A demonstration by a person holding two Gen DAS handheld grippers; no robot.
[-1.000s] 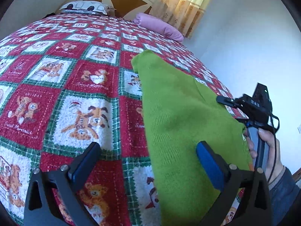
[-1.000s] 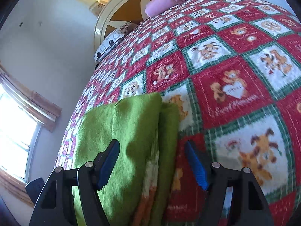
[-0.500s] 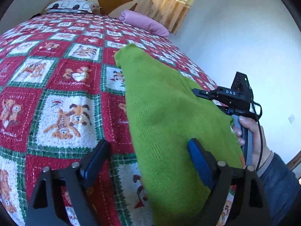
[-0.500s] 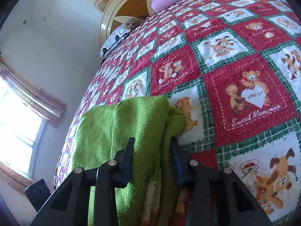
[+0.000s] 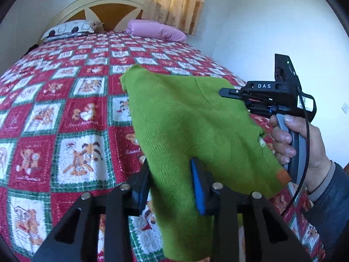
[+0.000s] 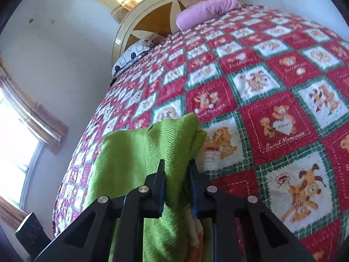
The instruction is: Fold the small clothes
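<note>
A small green knitted garment [image 5: 185,126] with an orange trim patch is held up above the bed. My left gripper [image 5: 171,174] is shut on its near edge. My right gripper [image 6: 177,174] is shut on the folded edge of the same garment [image 6: 139,166]; it also shows in the left wrist view [image 5: 231,92], pinching the garment's right side, held by a hand. The cloth hangs and stretches between the two grippers.
The bed is covered by a red, white and green teddy-bear quilt [image 5: 65,113]. A pink pillow [image 5: 154,30] and a patterned pillow [image 5: 69,27] lie by the headboard. A white wall [image 5: 272,21] runs along the bed's right side, with curtains behind.
Both grippers went from open around the garment's edges to shut on it. The garment has been lifted off the quilt, and the views have tilted upward.
</note>
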